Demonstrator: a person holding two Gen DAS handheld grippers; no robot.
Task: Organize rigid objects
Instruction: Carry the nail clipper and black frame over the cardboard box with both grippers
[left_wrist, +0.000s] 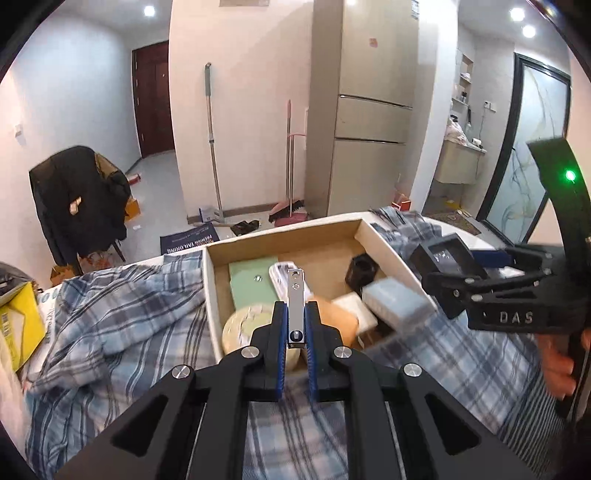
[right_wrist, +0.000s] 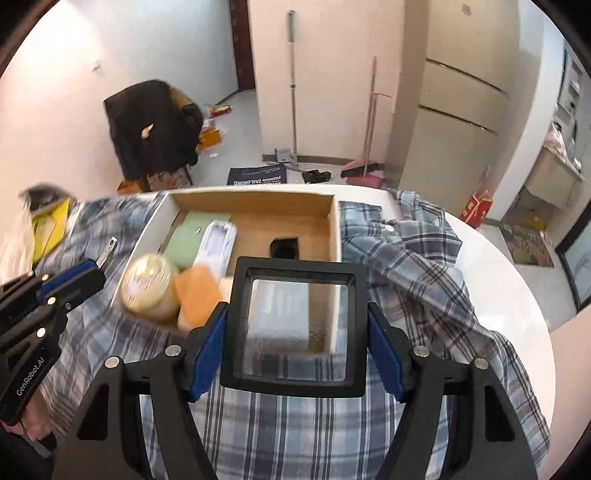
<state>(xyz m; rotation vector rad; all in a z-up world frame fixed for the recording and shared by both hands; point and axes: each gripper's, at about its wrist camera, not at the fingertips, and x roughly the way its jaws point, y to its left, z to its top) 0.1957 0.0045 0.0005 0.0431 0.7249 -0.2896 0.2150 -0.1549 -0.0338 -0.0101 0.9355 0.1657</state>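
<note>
The left gripper tilts down over the near-left part of the cardboard box, its blue pads clamped tight on a slim metal strip that juts forward between them. The box's white near wall lies just below; plaid cloth spreads to its left and the box interior ahead holds a green sheet, a tape roll and an orange block. The right gripper also angles down, jaws spread about halfway and pressed on both sides of a square black frame with a clear pane, held above the box's near-right corner. The white table edge curves further right.
</note>
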